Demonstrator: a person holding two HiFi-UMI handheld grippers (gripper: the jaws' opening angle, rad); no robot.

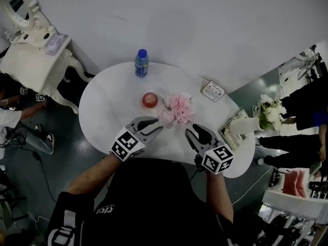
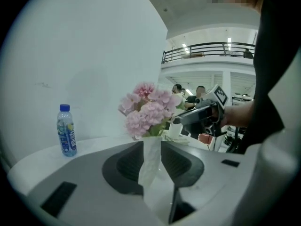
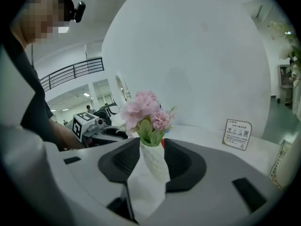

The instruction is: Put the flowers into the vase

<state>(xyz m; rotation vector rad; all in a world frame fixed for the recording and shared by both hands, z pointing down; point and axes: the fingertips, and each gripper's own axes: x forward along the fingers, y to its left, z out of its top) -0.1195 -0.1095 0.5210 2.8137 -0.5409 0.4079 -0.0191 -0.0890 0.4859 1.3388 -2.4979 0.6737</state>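
Observation:
A bunch of pink flowers [image 1: 177,108] stands upright in a white patterned vase [image 3: 153,162] near the middle of the round white table [image 1: 107,104]. My left gripper [image 1: 158,124] hovers just in front of and left of it, its jaws a narrow gap apart with nothing between them. At the front right my right gripper [image 1: 197,133] is open and empty too. In the left gripper view the flowers [image 2: 148,108] and vase [image 2: 151,157] show beyond the jaw gap of the left gripper [image 2: 152,145]. The right gripper [image 3: 153,145] also frames the flowers [image 3: 143,109].
A blue-capped bottle [image 1: 141,62] stands at the table's far side, a red round object [image 1: 149,100] just left of the flowers. A sign card [image 1: 213,90] and a booklet [image 1: 233,128] lie at the right. White flowers [image 1: 270,113] and people stand beyond the table's right edge.

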